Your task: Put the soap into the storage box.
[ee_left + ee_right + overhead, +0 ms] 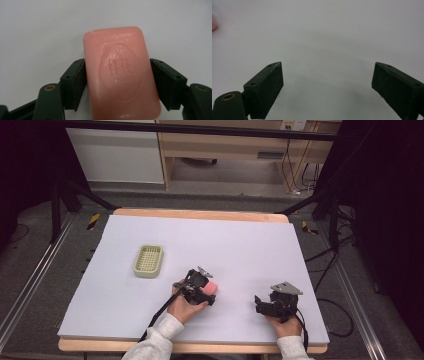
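At the left of centre in the high view, the green slotted soap dish [148,261] sits bare on the table, so nothing has been delivered there yet. To its lower right, in the lower middle of the frame, the left gripper [206,292] meets the pink soap bar [212,288]. In the left gripper view the bar [122,75] fills the centre, stamped face up, with the two black jaws set against its long sides and no gap visible: a grip looks made, though the bar appears to lie on the surface. My reading is that the pick-up is at hand, while the carry to the dish and the release remain.

Further right, near the lower right of the high view, the right gripper [262,304] rests idle, its jaws wide apart with nothing between them.

The table [240,245] is covered in a pale lilac sheet with a wooden edge. Beyond it, at the top of the frame, stand light wooden furniture, a dark frame and loose cables on a grey floor.
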`<state>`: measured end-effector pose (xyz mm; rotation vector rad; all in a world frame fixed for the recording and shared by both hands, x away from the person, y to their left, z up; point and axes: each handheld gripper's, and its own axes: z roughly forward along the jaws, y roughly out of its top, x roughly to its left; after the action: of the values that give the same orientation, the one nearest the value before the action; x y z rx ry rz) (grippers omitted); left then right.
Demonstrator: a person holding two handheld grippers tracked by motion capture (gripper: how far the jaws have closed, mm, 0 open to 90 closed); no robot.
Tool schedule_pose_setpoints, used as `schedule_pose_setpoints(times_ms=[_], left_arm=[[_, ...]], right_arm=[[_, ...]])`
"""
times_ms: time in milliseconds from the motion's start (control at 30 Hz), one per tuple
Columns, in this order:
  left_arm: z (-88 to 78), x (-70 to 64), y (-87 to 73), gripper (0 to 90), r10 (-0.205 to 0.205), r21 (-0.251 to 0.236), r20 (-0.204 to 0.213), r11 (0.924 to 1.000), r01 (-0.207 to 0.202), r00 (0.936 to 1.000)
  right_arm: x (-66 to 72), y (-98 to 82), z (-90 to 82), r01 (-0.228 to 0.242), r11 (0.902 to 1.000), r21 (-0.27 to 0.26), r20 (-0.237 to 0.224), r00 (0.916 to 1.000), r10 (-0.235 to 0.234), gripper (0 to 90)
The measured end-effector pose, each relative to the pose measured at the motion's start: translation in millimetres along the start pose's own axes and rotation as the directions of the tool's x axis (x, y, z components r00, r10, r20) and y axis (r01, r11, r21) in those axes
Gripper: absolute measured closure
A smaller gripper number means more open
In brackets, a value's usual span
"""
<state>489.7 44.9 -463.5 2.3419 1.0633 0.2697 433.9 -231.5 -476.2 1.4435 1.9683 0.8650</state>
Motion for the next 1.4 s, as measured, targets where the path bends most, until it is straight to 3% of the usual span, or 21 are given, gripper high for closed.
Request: schedule_pose_setpoints(times_ms=[267, 933, 1400], left_arm=[[-1.3, 1.1, 1.0, 36.6, 0.003, 0.010, -0.010, 1.0000, -0.003, 0.9999], [-5.6, 3.3, 1.1, 37.1, 0.024, 0.016, -0.009, 0.9996, -0.023, 0.9997], [-23.9, 13.9, -1.6, 37.2, 0.005, -0.018, -0.003, 0.9998, -0.005, 1.0000]], right_arm=[[0.1, 0.1, 0.0, 0.000, 1.0000, 0.000, 0.000, 1.0000, 0.000, 10.6], [-0.1, 0.0, 0.0, -0.001, 1.0000, 0.002, 0.001, 1.0000, 0.001, 10.6], [-0.1, 0.0, -0.2, -0.002, 1.0000, 0.002, 0.001, 1.0000, 0.002, 10.6]])
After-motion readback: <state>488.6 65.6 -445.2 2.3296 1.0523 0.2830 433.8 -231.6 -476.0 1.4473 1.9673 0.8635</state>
